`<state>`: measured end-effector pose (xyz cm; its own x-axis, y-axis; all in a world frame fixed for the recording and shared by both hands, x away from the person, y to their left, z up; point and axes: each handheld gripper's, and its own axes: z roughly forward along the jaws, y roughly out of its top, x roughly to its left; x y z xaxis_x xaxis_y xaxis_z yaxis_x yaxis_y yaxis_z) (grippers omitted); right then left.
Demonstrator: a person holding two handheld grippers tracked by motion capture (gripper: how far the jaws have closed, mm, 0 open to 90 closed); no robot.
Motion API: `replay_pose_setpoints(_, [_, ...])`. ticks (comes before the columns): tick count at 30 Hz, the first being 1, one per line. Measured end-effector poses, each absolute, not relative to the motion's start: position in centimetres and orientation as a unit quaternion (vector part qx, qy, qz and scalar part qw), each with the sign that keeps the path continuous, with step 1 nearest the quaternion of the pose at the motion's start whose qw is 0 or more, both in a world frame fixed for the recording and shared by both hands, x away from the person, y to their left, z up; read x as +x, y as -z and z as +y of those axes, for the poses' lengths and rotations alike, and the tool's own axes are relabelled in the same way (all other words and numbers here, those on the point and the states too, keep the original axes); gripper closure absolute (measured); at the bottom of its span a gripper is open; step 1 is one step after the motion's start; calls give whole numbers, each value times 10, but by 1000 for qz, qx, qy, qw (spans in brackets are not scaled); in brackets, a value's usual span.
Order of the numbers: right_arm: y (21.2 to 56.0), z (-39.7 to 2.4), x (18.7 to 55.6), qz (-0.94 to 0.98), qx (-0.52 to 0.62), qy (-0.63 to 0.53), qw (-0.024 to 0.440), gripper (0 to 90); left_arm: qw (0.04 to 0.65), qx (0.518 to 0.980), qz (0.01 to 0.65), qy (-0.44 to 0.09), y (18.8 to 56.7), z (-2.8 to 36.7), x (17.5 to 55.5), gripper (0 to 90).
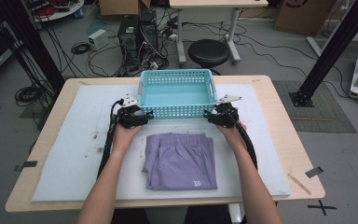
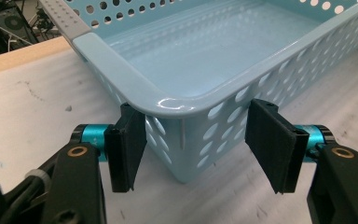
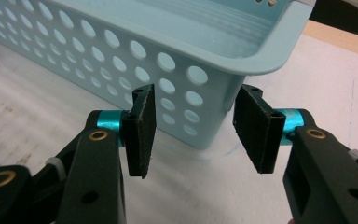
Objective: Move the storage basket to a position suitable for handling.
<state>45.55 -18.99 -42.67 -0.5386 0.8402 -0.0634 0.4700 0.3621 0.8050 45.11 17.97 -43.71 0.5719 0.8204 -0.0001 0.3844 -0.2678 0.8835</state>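
A light blue perforated basket [image 1: 177,95] stands empty at the far middle of the white mat. A folded purple garment [image 1: 179,161] lies on the mat in front of it. My left gripper [image 1: 145,115] is open at the basket's near left corner [image 2: 186,135], its pads [image 2: 128,149] straddling that corner. My right gripper [image 1: 209,115] is open at the near right corner [image 3: 209,116], one pad [image 3: 142,130] on each side of it. Neither gripper holds anything.
The white foam mat [image 1: 74,158] covers most of the wooden table [image 1: 279,116]. A black stool [image 1: 208,52], a computer tower [image 1: 128,35] and loose cables sit on the floor beyond the table. Black frame posts [image 1: 326,51] stand on both sides.
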Motion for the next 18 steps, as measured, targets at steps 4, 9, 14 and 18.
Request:
replay_pose_setpoints(4, [425, -187, 442, 797, 405, -379, 237, 499, 463, 759, 390, -239, 438, 187, 438, 387])
replay_pose_setpoints(9, [425, -185, 420, 801, 399, -382, 233, 496, 467, 758, 388, -239, 440, 190, 418, 386])
replay_pose_setpoints(14, [426, -189, 405, 794, 410, -389, 222, 495, 461, 764, 381, -243, 440, 186, 404, 388])
replay_pose_setpoints(18, [427, -192, 400, 794, 412, -390, 221, 495, 458, 766, 379, -243, 439, 184, 400, 388])
